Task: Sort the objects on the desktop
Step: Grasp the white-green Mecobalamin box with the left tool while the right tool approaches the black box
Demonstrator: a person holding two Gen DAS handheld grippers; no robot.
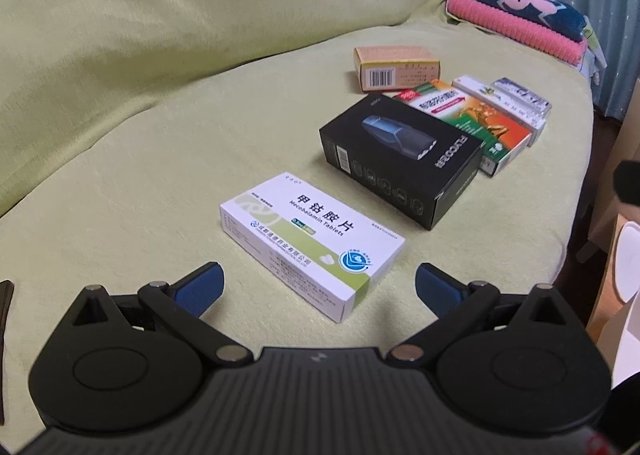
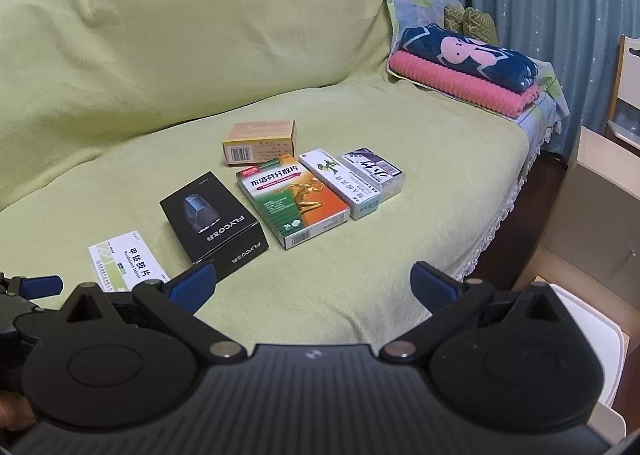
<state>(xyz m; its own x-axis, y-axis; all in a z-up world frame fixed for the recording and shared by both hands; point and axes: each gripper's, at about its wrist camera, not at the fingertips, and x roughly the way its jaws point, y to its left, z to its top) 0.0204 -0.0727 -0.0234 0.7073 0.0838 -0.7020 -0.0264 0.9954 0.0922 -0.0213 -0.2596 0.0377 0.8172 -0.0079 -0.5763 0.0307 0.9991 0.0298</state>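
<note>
Gaping jaws, both empty, white box near

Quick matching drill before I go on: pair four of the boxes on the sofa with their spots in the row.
Things:
1. Mecobalamin box
2. black FLYCO box
3. tan barcode box
4. green-orange box

Places:
A. behind the row, nearest the backrest
B. between the black box and the narrow white box
C. just ahead of the open left gripper
D. second in the row from that gripper

Pairs: 1-C, 2-D, 3-A, 4-B
</note>
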